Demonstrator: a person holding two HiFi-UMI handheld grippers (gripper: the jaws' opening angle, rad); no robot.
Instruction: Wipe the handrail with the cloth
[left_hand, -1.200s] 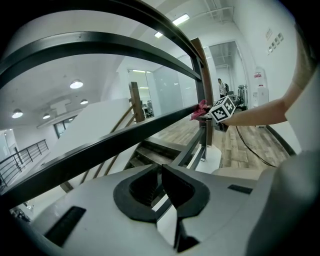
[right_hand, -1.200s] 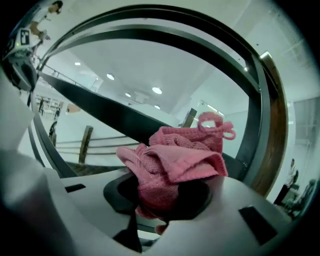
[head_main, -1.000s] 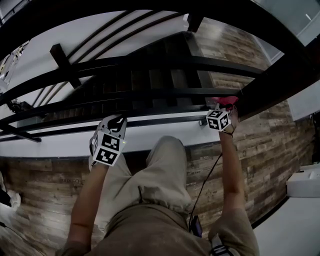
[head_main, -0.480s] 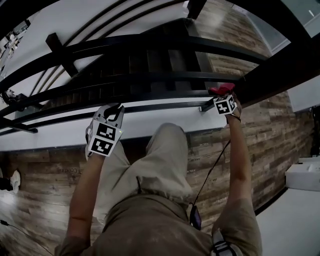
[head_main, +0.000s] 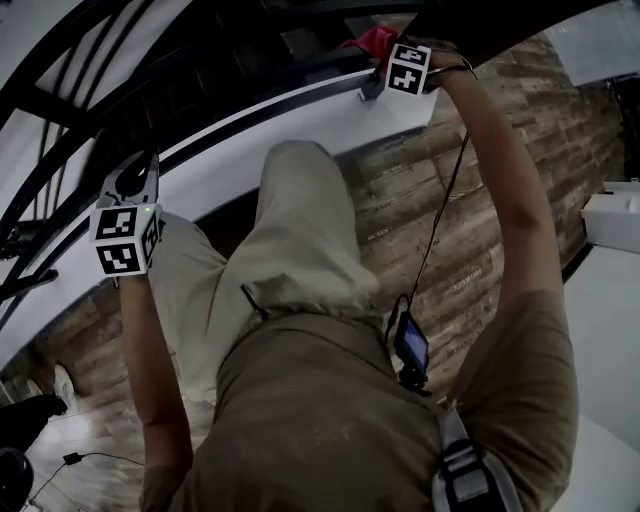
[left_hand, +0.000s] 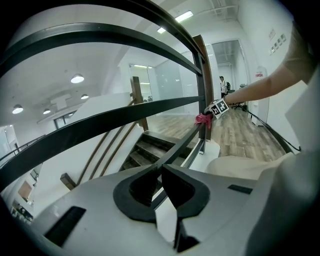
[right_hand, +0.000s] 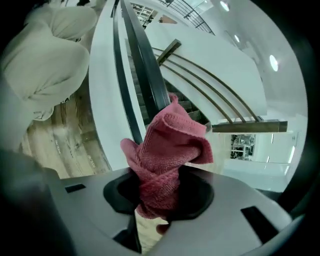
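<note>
The red cloth (right_hand: 167, 150) is bunched up in my right gripper (right_hand: 160, 200), which is shut on it. The cloth's free end lies against the black handrail (right_hand: 151, 80). In the head view the right gripper (head_main: 385, 55) is at the top, and the cloth (head_main: 372, 42) meets the low rail (head_main: 250, 118) by a post. My left gripper (head_main: 135, 180) is far to the left near the same rail, shut and holding nothing. Its closed tips (left_hand: 160, 168) point along the rail (left_hand: 185, 142) toward the distant cloth (left_hand: 203, 119).
Stairs (left_hand: 150, 150) drop away beyond the railing, which stands on a white curb (head_main: 300, 130). The person's trouser leg (head_main: 300, 230) stands on the wood floor (head_main: 470, 230). A cable with a small device (head_main: 412, 345) hangs at the waist. A white box (head_main: 615, 215) sits at right.
The right gripper has sunk with the cloth and rolled, so its marker cube shows another face. The head view has swung, shifting the left gripper toward the picture's left.
</note>
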